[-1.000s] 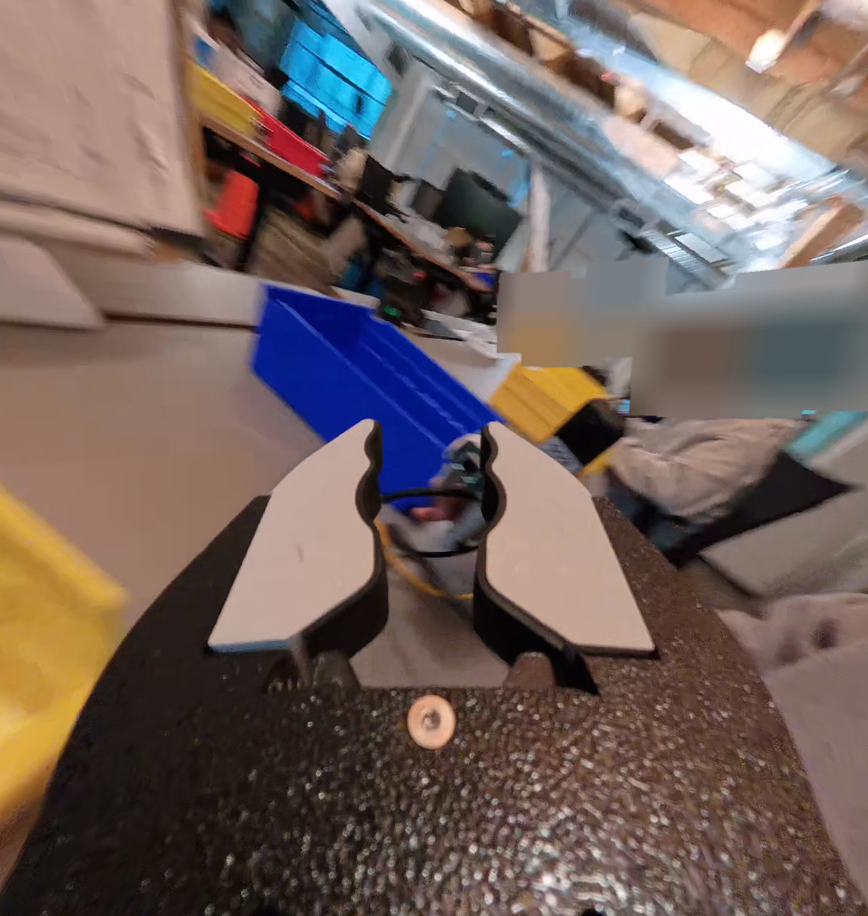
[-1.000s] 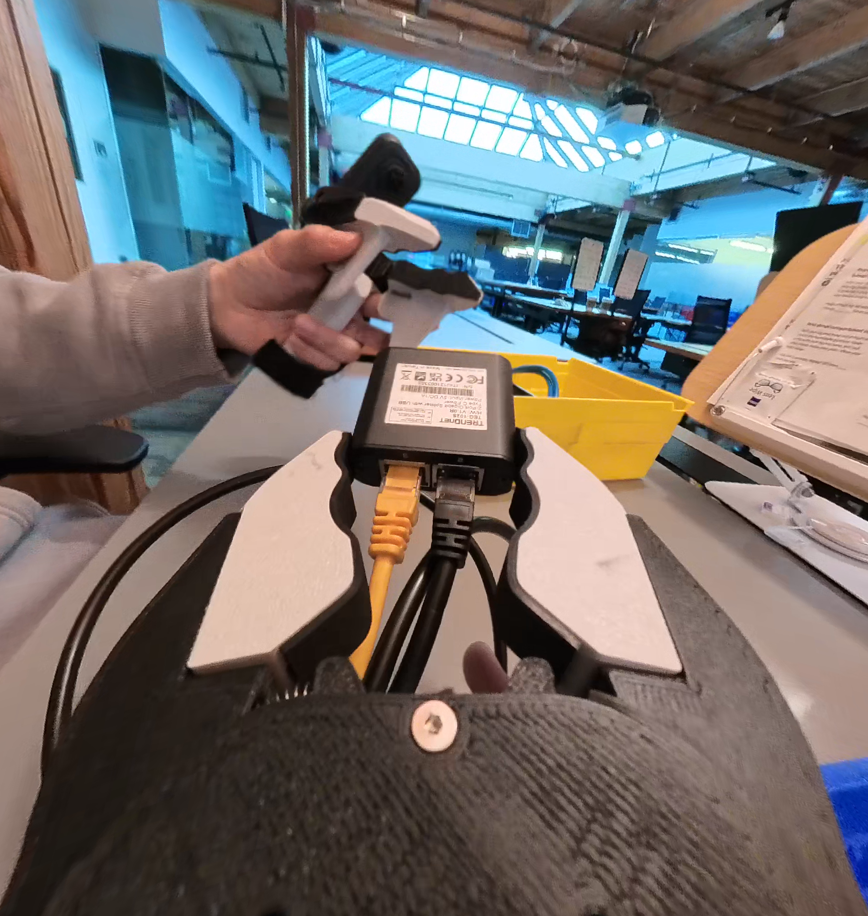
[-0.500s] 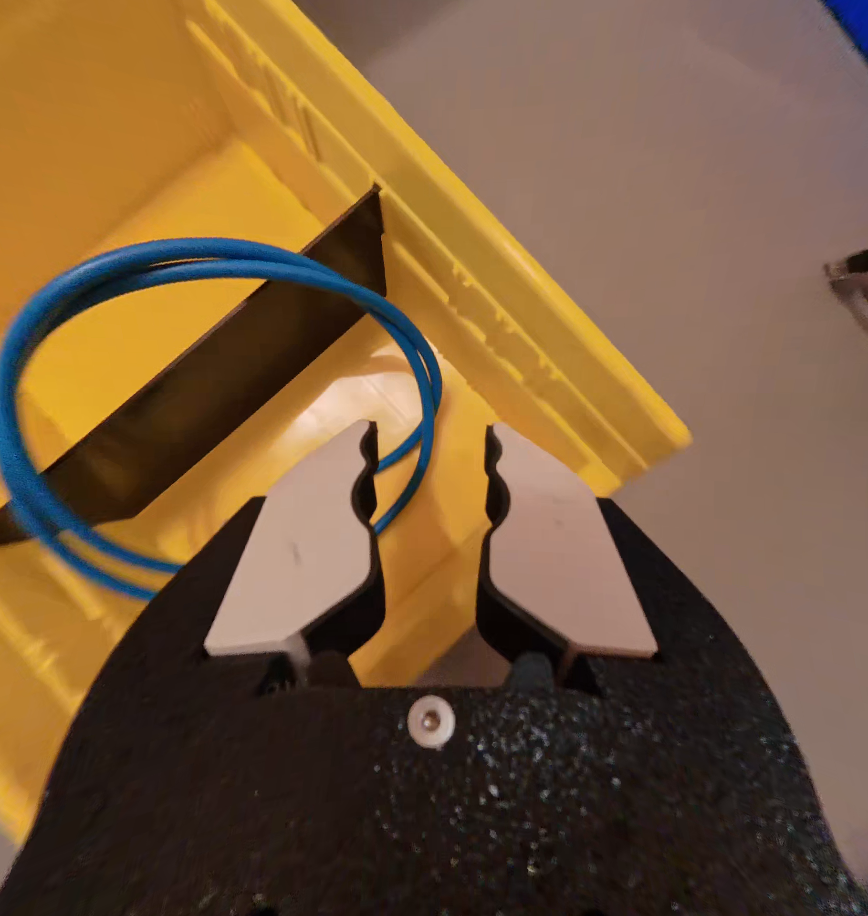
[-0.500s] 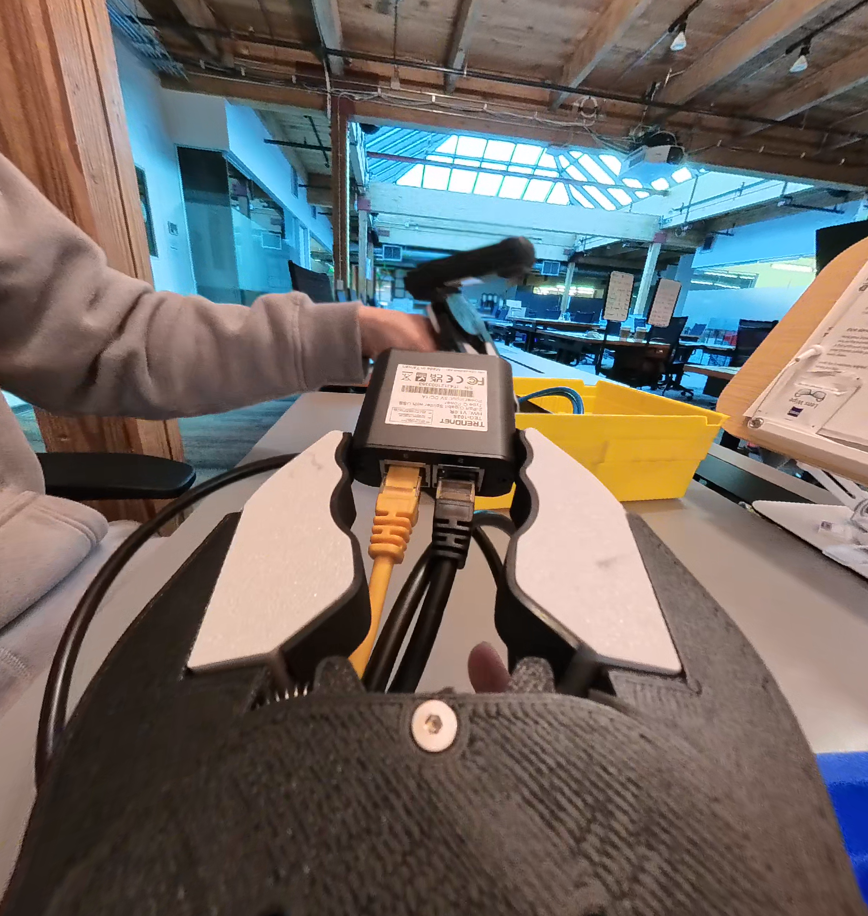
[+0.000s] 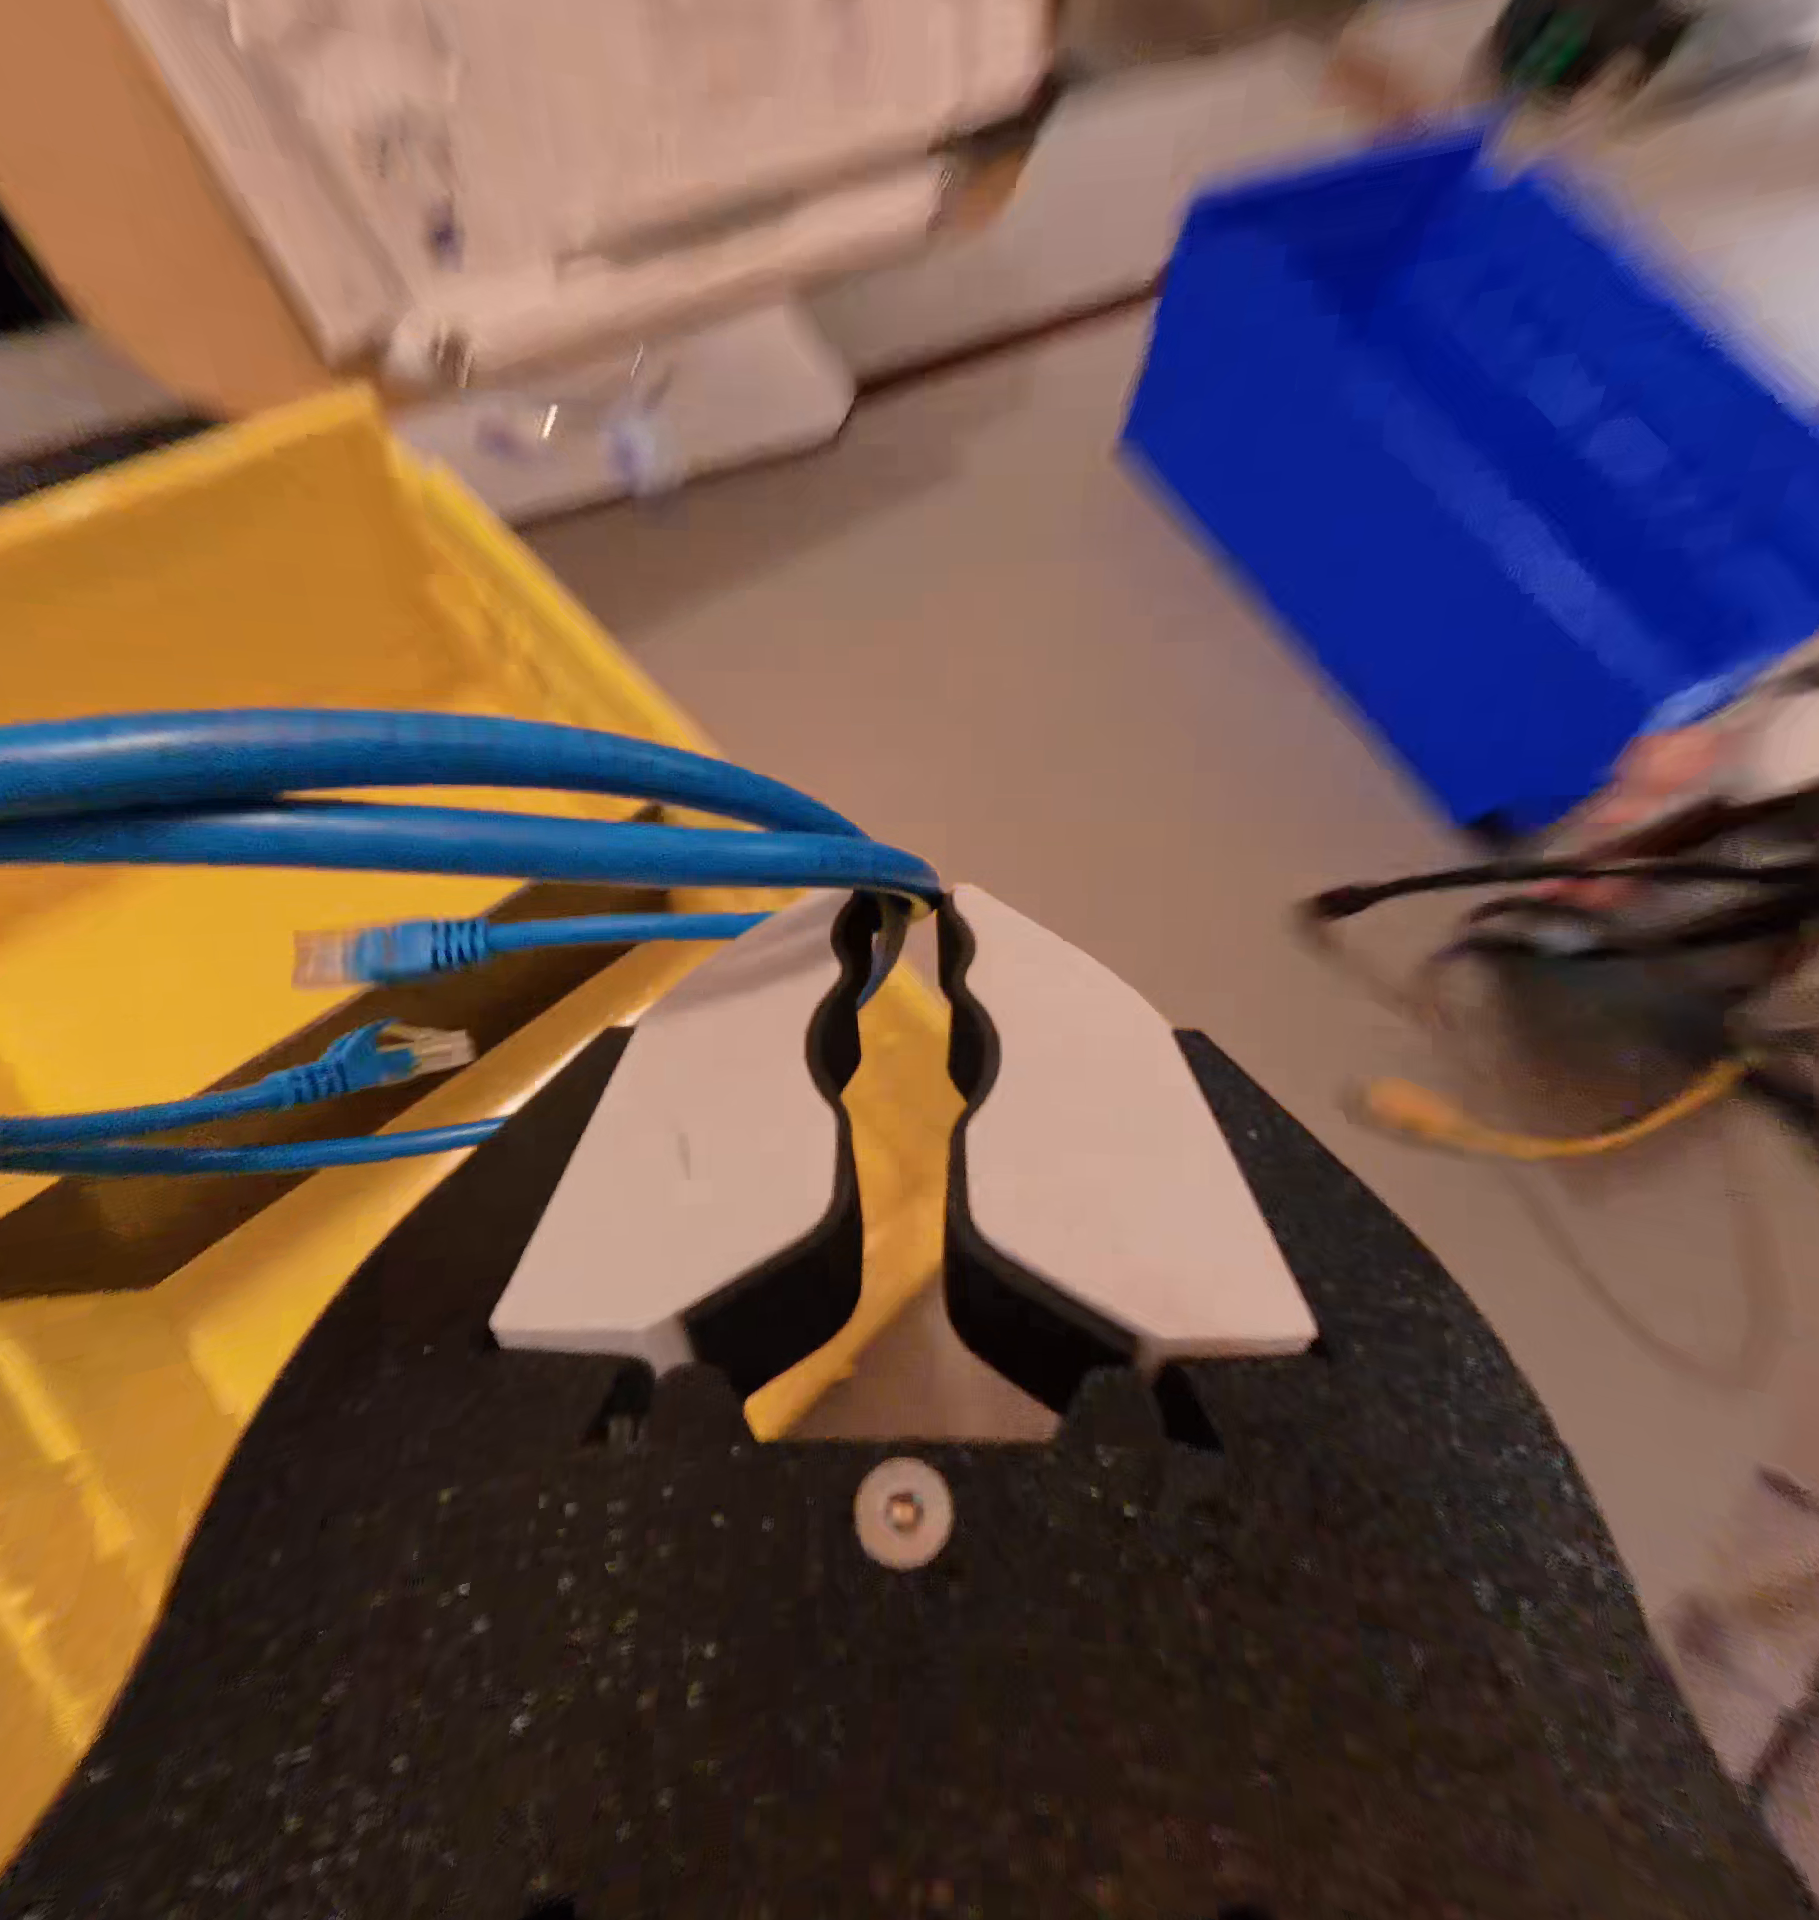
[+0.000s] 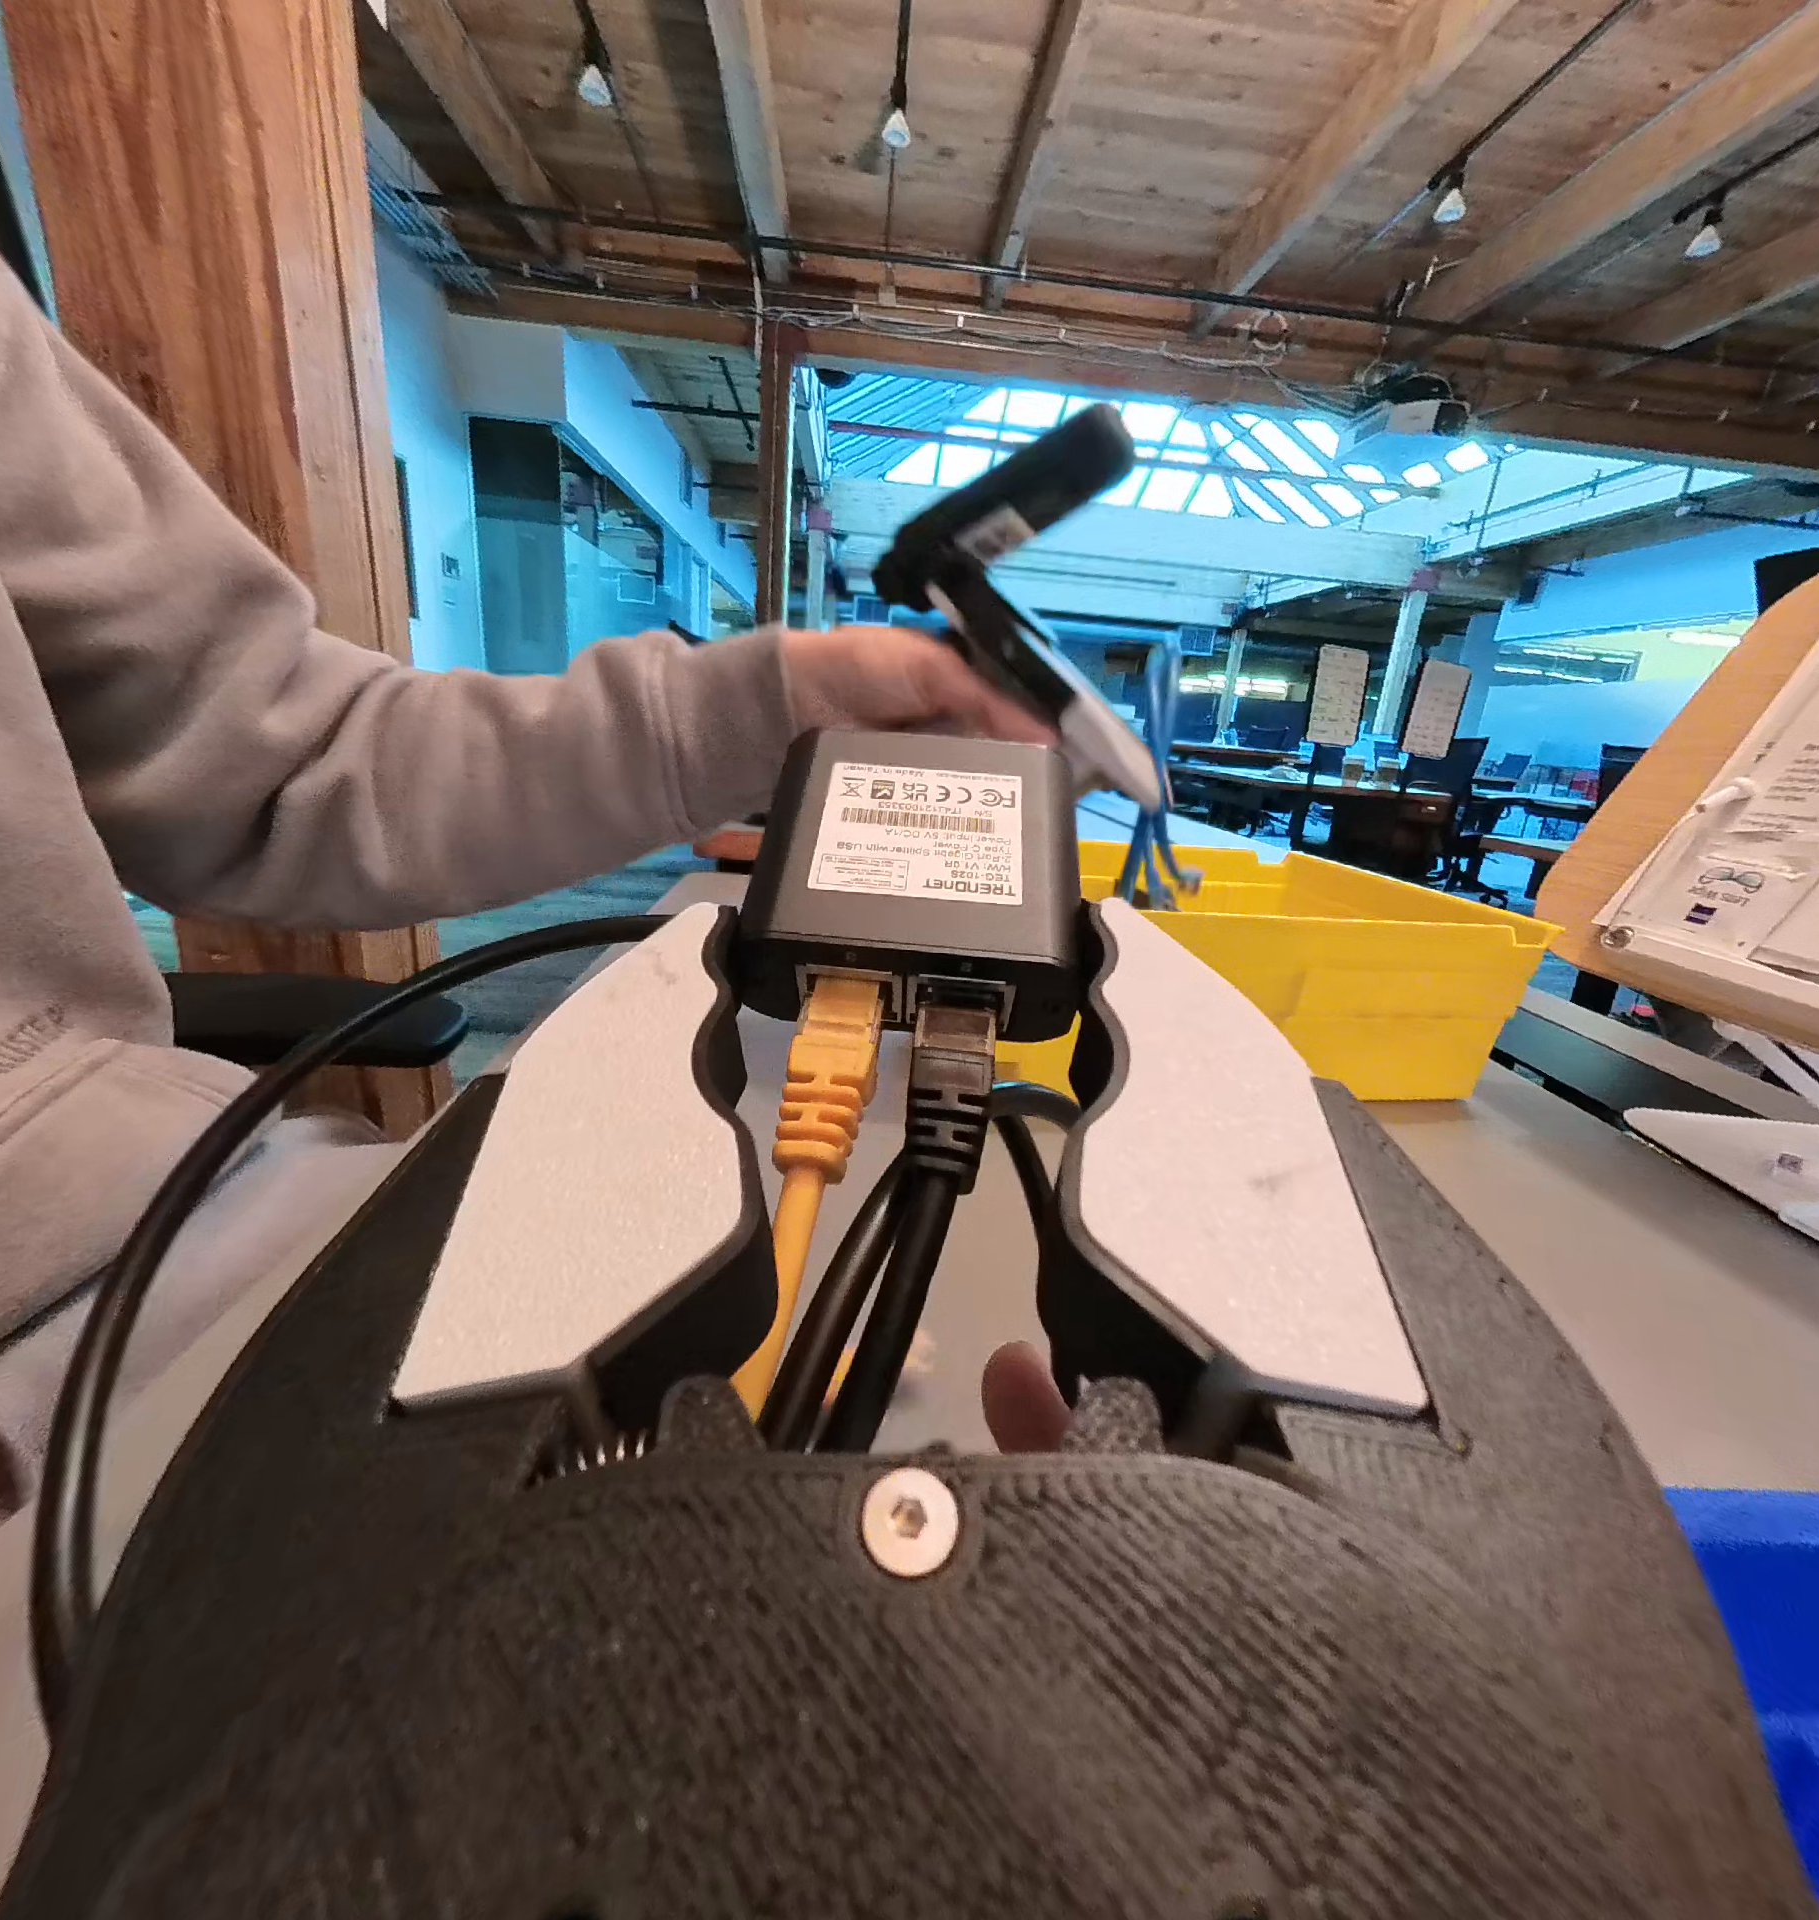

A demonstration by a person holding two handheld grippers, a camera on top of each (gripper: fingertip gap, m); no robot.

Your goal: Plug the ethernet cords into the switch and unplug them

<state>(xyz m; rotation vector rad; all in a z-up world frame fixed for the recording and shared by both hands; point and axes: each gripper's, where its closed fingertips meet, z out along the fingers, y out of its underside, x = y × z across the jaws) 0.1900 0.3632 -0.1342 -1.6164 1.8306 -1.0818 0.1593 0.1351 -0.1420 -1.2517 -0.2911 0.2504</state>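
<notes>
My left gripper (image 5: 910, 906) is shut on a coiled blue ethernet cord (image 5: 448, 821), held above the yellow bin (image 5: 209, 623); both of the cord's plugs hang free on the left. My right gripper (image 6: 910, 925) is shut on the black switch (image 6: 920, 862), label side up. A yellow cord (image 6: 827, 1081) and a black cord (image 6: 952, 1081) are plugged into its two ports facing me. In the right wrist view the left gripper (image 6: 1123, 764) shows beyond the switch, over the yellow bin (image 6: 1320, 966), with the blue cord (image 6: 1154, 862) dangling from it.
A blue bin (image 5: 1507, 447) stands on the grey table (image 5: 988, 675), also at the lower right of the right wrist view (image 6: 1788, 1683). A tilted board with papers (image 6: 1736, 831) stands at the right. A person's grey sleeve (image 6: 313, 769) reaches across. A black cable (image 6: 157, 1226) loops at the left.
My left gripper swung down into the yellow bin, closed on the blue cord and lifted it out. My right gripper kept hold of the switch and tilted slightly upward.
</notes>
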